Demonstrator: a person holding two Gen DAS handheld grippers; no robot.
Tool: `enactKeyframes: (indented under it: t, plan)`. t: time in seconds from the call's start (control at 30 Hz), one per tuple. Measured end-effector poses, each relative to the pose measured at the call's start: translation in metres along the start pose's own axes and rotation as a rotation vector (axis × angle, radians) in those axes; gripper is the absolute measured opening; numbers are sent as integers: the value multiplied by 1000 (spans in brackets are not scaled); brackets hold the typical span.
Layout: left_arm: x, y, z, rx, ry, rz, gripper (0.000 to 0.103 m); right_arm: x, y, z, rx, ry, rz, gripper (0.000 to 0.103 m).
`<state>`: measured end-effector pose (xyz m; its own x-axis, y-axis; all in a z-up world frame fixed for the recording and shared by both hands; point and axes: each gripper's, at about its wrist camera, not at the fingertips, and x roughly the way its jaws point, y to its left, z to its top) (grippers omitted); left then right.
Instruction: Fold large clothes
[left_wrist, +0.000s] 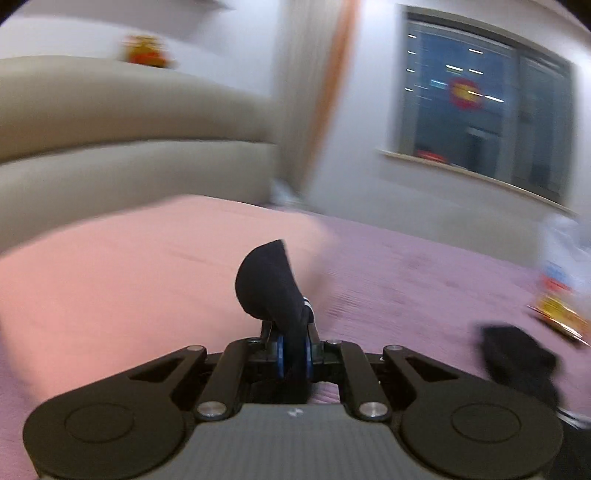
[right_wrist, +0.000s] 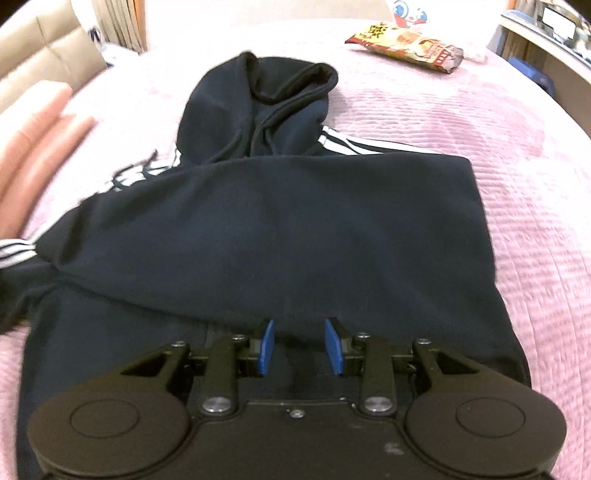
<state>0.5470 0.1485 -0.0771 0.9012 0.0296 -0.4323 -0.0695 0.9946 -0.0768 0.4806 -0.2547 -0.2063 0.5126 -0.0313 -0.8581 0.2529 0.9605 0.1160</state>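
Observation:
A dark navy hoodie (right_wrist: 280, 229) with white sleeve stripes lies on the pink bedspread (right_wrist: 498, 155), its hood (right_wrist: 258, 107) at the far end and its lower part folded up over the body. My right gripper (right_wrist: 300, 345) is open just above the hoodie's near edge, holding nothing. My left gripper (left_wrist: 294, 356) is shut on a fold of the navy fabric (left_wrist: 269, 288), which sticks up between the pads above the bed. Another bit of the dark hoodie (left_wrist: 517, 358) shows at the right of the left wrist view.
A snack packet (right_wrist: 406, 46) lies on the bed beyond the hood; it also shows in the left wrist view (left_wrist: 557, 310). Pink pillows (right_wrist: 33, 144) sit to the left by a beige headboard (left_wrist: 129, 122). A window (left_wrist: 480, 99) and a curtain (left_wrist: 325, 92) are behind.

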Motion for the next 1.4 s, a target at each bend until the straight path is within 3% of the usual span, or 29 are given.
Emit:
enactKeyframes:
  t: [0.13, 0.33, 0.37, 0.4, 0.47, 0.53, 0.6, 0.67, 0.83, 0.97, 1.0, 1.07, 1.1, 1.3, 1.4]
  plan:
    - [2, -106, -33, 83, 61, -207, 11, -23, -21, -5, 32, -16, 30, 40]
    - [-3, -250, -76, 120, 145, -527, 14, -52, -58, 5, 42, -61, 21, 40]
    - [-1, -271, -87, 146, 170, -560, 25, -55, -64, 6, 44, -68, 21, 40]
    - [1, -289, -102, 169, 198, -586, 44, -57, -68, 7, 45, -75, 21, 40]
    - [4, -307, -130, 202, 270, -568, 61, -57, -75, 8, 47, -82, 32, 40]
    - [5, -297, -147, 194, 330, -548, 61, -52, -79, 8, 52, -77, 57, 43]
    - [6, -277, -156, 154, 393, -526, 62, -44, -80, 10, 62, -67, 105, 54]
    - [13, -246, -163, 119, 436, -479, 62, -35, -76, 16, 76, -74, 170, 77]
    - [25, -179, -155, 55, 506, -339, 62, 6, -61, 48, 154, -50, 332, 77]
    - [33, -152, -145, 14, 512, -268, 62, 47, -44, 64, 175, 9, 311, 77]
    - [36, -151, -143, 12, 510, -258, 62, 58, -38, 65, 167, 47, 297, 75]
    - [43, -150, -140, 4, 504, -247, 61, 67, -30, 64, 156, 67, 296, 24]
    - [45, -149, -139, 0, 498, -247, 60, 64, -25, 63, 131, 54, 301, 20]
    - [40, -148, -122, 6, 425, -253, 59, -6, -28, 73, 38, -146, 207, 15]
    - [50, -155, -113, 33, 398, -260, 60, -37, -54, 75, 56, -228, 30, 15]
